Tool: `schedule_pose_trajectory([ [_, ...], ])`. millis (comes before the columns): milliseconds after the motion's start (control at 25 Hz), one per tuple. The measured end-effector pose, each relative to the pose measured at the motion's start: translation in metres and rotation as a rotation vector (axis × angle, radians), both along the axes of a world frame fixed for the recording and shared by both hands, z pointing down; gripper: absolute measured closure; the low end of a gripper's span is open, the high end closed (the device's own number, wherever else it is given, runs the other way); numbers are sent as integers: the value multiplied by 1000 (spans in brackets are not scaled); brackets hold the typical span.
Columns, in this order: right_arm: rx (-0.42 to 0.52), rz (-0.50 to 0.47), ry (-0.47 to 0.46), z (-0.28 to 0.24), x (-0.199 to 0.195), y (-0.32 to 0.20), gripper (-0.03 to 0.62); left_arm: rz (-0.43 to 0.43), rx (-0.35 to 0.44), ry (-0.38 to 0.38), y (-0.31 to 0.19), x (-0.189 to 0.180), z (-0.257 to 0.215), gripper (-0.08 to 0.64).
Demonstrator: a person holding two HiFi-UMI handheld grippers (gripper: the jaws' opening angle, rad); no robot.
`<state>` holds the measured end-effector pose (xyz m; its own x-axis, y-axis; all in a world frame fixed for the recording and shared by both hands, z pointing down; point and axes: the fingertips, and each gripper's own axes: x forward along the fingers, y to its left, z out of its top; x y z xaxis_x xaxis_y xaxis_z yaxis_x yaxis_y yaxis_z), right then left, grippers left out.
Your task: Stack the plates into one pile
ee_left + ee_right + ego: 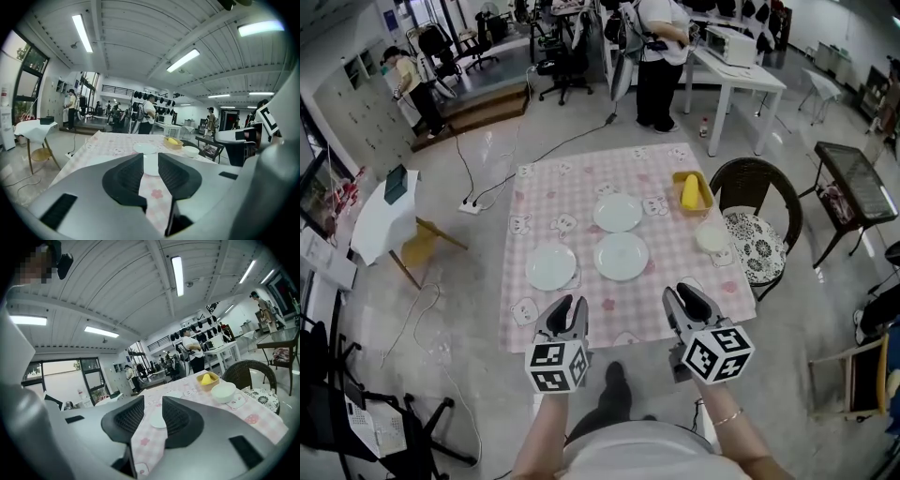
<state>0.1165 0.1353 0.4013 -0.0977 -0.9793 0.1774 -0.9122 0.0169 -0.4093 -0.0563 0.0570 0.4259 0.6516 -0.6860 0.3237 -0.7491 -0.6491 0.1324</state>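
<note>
looking down in head view: white far plate (618, 213), middle plate (622, 256), left plate (551, 267) lie apart on pink checked desk (553, 197), unstacked. left claw (569, 306), right claw (686, 298) over near desk edge, short of plates. left gripper view: jaws apart, nothing between, middle plate beyond gap. right gripper view: jaws apart, nothing between; bowl (223, 391), basket (207, 379) at right.

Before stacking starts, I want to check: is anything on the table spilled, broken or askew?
Nothing stands out: the three round white plates lie flat, whole and apart on the pink checked tablecloth.
</note>
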Motion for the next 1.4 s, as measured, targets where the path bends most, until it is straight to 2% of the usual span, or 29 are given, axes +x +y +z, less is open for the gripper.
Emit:
schedule_pose_trajectory([
  [240,-9,66,14,-4,14,-61,483,19,2,6,-72,3,-5,454],
  [520,-29,135,19,-1,29,-113,485,63,-14,18,-134,16,0,454],
  [880,-74,164,24,12,31,-139,486,109,-56,14,-163,31,14,454],
  [1400,-98,132,13,25,50,-171,491,68,-96,-26,-190,51,36,454],
])
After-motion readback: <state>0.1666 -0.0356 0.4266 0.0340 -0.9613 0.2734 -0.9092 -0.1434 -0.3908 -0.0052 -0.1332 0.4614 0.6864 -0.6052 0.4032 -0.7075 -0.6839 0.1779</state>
